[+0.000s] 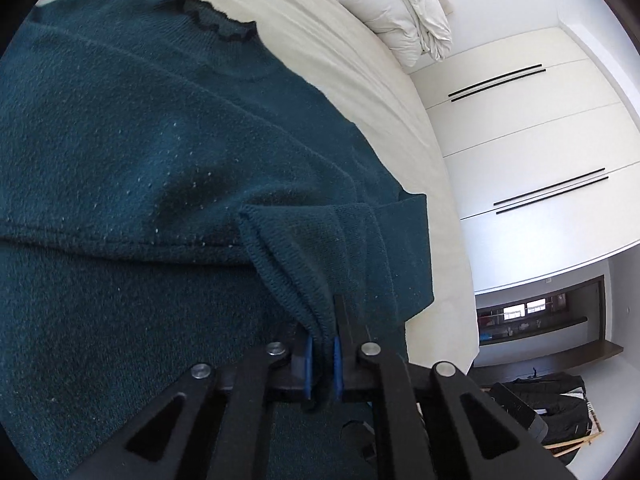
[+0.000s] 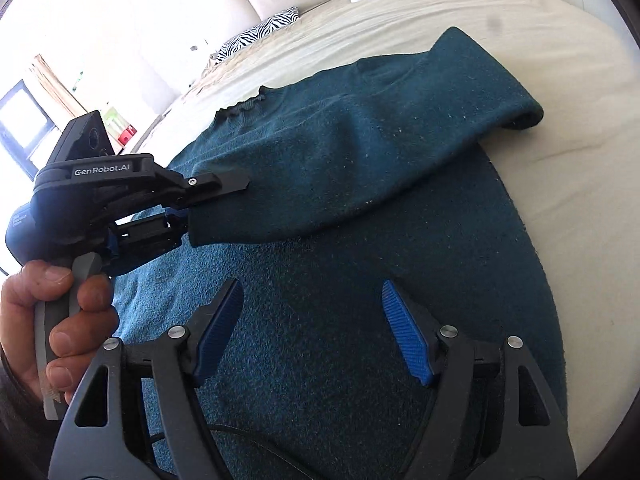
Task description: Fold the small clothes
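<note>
Pinching the cuff (image 1: 280,264) of a dark teal sweater (image 1: 120,128), the left gripper (image 1: 322,354) is clamping its two blue pads tight on the knit, with the fabric bunching up just ahead of the fingertips. The sleeve (image 2: 340,160) is lying folded across the sweater's body, running from the cuff at the left gripper (image 2: 188,216) out to a rounded fold on the far side. The sweater (image 2: 360,320) is spreading flat on a cream bed sheet (image 2: 580,160), its ruffled neckline (image 1: 216,20) lying well beyond the left fingers.

The right gripper (image 2: 312,332) is hovering over the sweater's lower body with its blue-padded fingers (image 2: 404,332) spread wide and nothing between them; the teal knit is showing in the gap. A bare hand (image 2: 52,312) is wrapping around the left gripper's grey handle, just beside the right gripper's left finger.

White pillows (image 1: 392,12) are sitting past the sweater, beyond the left fingertips, and a zebra-print cushion (image 2: 260,34) is lying far ahead of the right fingers.
</note>
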`<act>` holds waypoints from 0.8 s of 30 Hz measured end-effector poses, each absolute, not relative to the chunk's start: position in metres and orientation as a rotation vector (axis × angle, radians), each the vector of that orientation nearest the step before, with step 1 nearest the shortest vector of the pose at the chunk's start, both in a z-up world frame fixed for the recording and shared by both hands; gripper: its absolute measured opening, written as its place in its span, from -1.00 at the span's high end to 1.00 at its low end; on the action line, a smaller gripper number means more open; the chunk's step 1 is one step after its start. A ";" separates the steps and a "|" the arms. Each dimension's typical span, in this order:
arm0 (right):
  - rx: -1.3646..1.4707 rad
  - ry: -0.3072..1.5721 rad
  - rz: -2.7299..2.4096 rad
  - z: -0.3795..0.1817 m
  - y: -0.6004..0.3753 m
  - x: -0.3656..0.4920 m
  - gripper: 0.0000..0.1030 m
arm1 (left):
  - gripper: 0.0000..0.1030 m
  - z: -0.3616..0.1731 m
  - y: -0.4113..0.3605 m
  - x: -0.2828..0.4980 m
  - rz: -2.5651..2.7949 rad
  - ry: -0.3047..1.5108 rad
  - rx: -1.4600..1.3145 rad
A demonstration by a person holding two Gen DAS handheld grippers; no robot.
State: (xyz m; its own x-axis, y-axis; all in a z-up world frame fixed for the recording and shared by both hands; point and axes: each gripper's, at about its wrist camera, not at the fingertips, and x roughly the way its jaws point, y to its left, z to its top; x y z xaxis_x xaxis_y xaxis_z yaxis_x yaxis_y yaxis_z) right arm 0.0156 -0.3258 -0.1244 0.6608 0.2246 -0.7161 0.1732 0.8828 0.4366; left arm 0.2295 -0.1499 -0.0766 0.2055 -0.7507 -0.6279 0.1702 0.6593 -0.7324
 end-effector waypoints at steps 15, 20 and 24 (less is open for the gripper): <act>0.541 0.862 0.024 -0.124 -0.329 0.029 -0.37 | 0.85 0.010 -0.065 0.267 -0.654 0.969 -0.299; 0.591 0.860 0.034 -0.121 -0.334 0.036 -0.37 | 0.85 -0.028 -0.031 0.296 -0.578 1.024 -0.321; 0.609 0.847 0.035 -0.114 -0.341 0.042 -0.37 | 0.85 -0.047 -0.017 0.302 -0.548 1.029 -0.327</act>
